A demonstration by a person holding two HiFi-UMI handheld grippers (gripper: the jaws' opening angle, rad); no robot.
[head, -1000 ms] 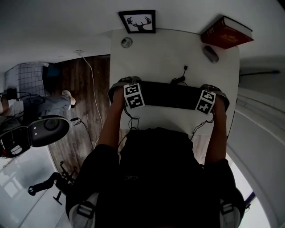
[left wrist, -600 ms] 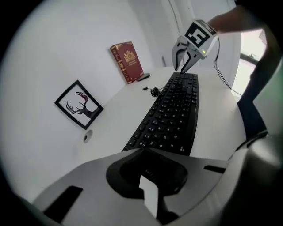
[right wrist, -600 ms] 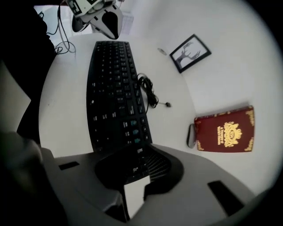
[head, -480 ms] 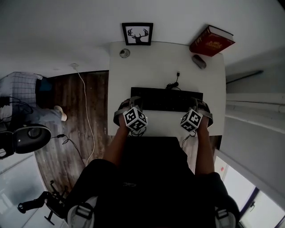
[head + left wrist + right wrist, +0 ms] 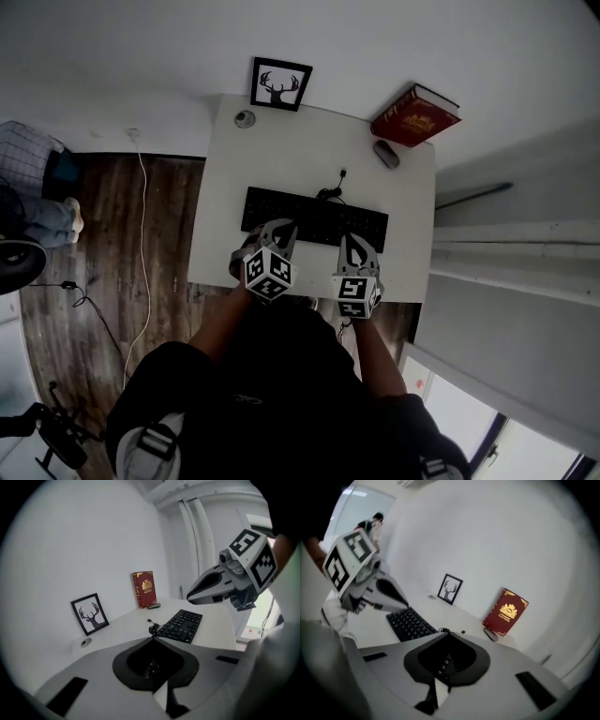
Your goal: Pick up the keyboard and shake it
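— Is anything gripped?
— Nothing: left gripper and right gripper are seen closed, empty; the black keyboard is laid flat on the white table.
— Writing?
— On the red book, the gold lettering cannot be read.

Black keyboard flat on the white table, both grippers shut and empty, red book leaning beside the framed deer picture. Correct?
No: in the head view the dark red book leans at the far right corner beside the grey mouse; the black-framed deer picture stands far left. The black keyboard flat on the white table, left gripper and right gripper shut, empty: yes.
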